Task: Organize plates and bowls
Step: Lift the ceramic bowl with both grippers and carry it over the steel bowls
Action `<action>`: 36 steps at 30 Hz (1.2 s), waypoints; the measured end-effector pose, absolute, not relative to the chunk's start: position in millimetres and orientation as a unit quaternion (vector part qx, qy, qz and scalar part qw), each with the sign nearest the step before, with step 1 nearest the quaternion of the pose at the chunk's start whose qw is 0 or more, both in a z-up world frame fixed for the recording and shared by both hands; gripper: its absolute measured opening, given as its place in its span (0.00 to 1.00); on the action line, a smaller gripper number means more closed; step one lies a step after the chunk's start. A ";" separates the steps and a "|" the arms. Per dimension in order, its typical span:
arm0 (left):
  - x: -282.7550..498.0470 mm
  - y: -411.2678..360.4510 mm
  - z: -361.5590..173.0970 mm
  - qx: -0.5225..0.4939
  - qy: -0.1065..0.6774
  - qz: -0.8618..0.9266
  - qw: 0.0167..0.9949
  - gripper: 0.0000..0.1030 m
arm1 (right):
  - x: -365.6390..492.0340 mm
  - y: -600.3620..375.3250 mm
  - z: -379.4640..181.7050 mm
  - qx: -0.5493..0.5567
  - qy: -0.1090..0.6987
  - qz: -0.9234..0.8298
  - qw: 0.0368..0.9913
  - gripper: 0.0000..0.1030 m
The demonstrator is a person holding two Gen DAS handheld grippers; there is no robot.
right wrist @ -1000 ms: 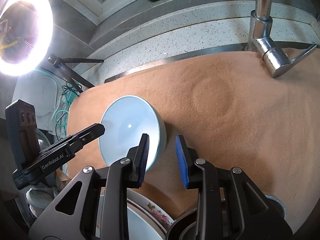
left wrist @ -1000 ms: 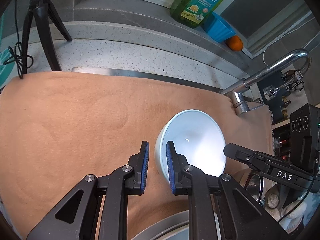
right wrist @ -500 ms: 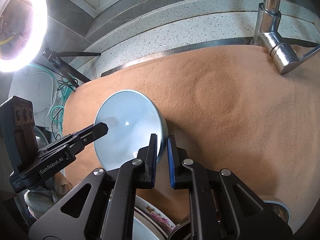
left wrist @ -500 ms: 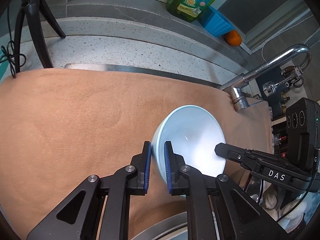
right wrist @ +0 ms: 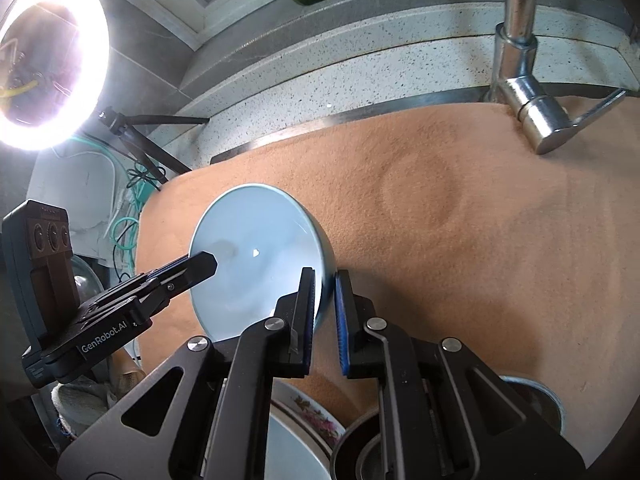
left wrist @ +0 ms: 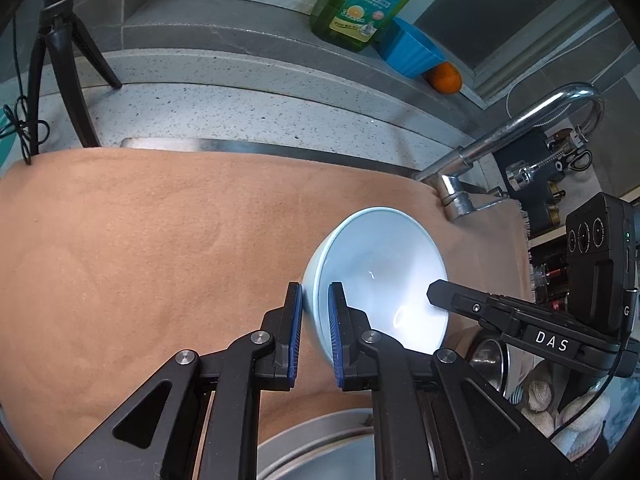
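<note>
Since a second ago our right gripper [right wrist: 324, 312] has closed onto the pale blue bowl [left wrist: 380, 276] (opposite rim from our left gripper [left wrist: 316, 332], also clamped), bowl tilted over the tan cloth [left wrist: 140, 240].

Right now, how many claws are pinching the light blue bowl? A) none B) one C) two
C: the left claw pinches one side of the bowl's rim and the right claw pinches the opposite side.
</note>
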State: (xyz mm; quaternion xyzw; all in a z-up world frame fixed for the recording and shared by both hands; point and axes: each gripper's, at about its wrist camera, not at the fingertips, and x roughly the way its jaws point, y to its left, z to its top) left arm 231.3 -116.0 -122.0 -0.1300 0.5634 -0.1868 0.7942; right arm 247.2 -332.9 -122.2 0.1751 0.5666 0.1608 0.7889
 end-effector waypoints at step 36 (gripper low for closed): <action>163.4 -211.9 -74.0 -0.088 0.545 -0.297 0.779 0.11 | 143.7 -436.5 -73.4 0.194 0.538 0.117 0.812 0.09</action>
